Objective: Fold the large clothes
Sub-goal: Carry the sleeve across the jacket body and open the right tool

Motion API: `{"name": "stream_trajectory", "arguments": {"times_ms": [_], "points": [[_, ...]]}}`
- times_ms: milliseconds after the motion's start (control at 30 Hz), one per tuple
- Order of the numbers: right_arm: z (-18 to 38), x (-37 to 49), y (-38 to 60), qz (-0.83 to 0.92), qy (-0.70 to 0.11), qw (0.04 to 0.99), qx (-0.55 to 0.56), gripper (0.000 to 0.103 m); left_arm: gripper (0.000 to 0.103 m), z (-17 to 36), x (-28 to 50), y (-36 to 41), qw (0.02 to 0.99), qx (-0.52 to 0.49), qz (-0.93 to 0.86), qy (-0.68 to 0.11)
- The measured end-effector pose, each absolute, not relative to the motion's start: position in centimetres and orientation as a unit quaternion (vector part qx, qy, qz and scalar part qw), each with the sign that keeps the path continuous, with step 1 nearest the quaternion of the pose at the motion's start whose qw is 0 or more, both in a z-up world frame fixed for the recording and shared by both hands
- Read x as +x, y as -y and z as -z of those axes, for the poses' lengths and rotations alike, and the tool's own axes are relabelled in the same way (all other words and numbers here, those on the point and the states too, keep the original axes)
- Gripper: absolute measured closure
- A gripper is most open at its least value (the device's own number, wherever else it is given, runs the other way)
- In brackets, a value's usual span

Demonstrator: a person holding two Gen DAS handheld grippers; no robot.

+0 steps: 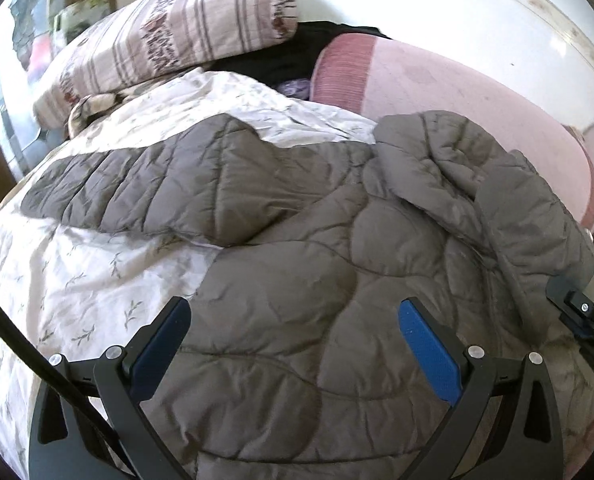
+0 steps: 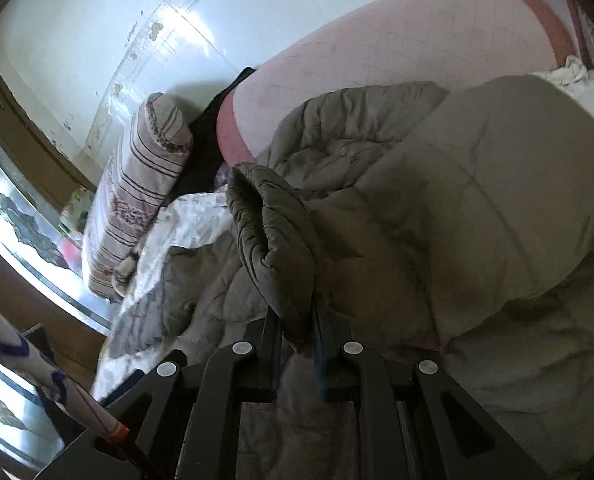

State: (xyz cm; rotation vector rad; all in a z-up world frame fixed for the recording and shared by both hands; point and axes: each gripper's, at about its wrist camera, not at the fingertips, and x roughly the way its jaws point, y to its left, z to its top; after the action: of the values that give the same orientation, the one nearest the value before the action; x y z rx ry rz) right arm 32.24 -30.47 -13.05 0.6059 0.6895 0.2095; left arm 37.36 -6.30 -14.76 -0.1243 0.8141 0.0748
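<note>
A bed [image 1: 457,84] w/ a pink sheet ran along the white wall [image 2: 77,40], half covered by a pale leaf-print quilt [image 1: 77,264], and a grey-brown quilted puffer jacket [image 1: 297,280] lay spread over quilt & sheet, one sleeve [image 1: 145,184] stretched out to the left in the left wrist view. A striped pillow [image 1: 169,36] sat at the far end by the wall, next to some dark fabric [image 1: 289,56]. Left tongs [image 1: 293,340] hung wide apart above the jacket, nothing between them; right tongs [image 2: 297,332] were clamped narrow on a puffy jacket fold [image 2: 273,240], lifted off the rest.
</note>
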Motion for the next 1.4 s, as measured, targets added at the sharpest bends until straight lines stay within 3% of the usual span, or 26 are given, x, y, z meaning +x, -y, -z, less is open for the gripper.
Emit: {"name": "stream_trajectory", "arguments": {"times_ms": [233, 367, 433, 467, 533, 667, 800, 967, 1067, 1133, 1400], "points": [[9.8, 31.1, 29.2, -0.128, -0.282, 0.914, 0.262, 0.089, 0.0, 14.4, 37.2, 5.2, 0.918, -0.081, -0.059, -0.383], [13.1, 32.9, 27.6, -0.116, -0.347, 0.899, 0.242, 0.084, 0.0, 14.4, 37.1, 5.0, 0.918, -0.082, -0.061, -0.384], [14.8, 33.5, 27.2, -0.118, -0.383, 0.883, 0.243, 0.069, 0.0, 14.4, 37.2, 5.0, 0.918, -0.082, -0.059, -0.384], [15.0, 33.5, 27.1, -0.128, -0.391, 0.878, 0.246, 0.067, 0.0, 14.4, 37.2, 5.0, 0.918, -0.082, -0.057, -0.383], [14.2, 33.0, 27.4, -0.142, -0.38, 0.88, 0.246, 0.054, 0.0, 14.3, 37.3, 5.1, 0.918, -0.083, -0.052, -0.383], [11.1, 31.2, 30.0, -0.152, -0.313, 0.9, 0.263, 0.044, 0.0, 14.1, 37.4, 5.4, 0.92, -0.083, -0.046, -0.379], [10.2, 30.3, 34.8, -0.087, -0.273, 0.913, 0.29, 0.044, 0.0, 13.8, 37.3, 5.7, 0.925, -0.078, -0.047, -0.369], [11.1, 30.1, 39.9, 0.046, -0.286, 0.916, 0.278, 0.044, 0.0, 14.1, 37.4, 6.3, 0.925, -0.073, -0.041, -0.371], [12.9, 30.9, 41.8, 0.123, -0.328, 0.908, 0.23, 0.047, 0.0, 14.8, 37.8, 7.4, 0.922, -0.059, -0.026, -0.382], [14.5, 31.2, 42.8, 0.14, -0.359, 0.896, 0.22, 0.058, 0.0, 15.5, 38.3, 8.4, 0.919, -0.041, -0.012, -0.393], [16.2, 32.0, 42.5, 0.151, -0.406, 0.879, 0.201, 0.057, 0.0, 18.4, 39.6, 9.4, 0.898, -0.006, -0.025, -0.438]]}}
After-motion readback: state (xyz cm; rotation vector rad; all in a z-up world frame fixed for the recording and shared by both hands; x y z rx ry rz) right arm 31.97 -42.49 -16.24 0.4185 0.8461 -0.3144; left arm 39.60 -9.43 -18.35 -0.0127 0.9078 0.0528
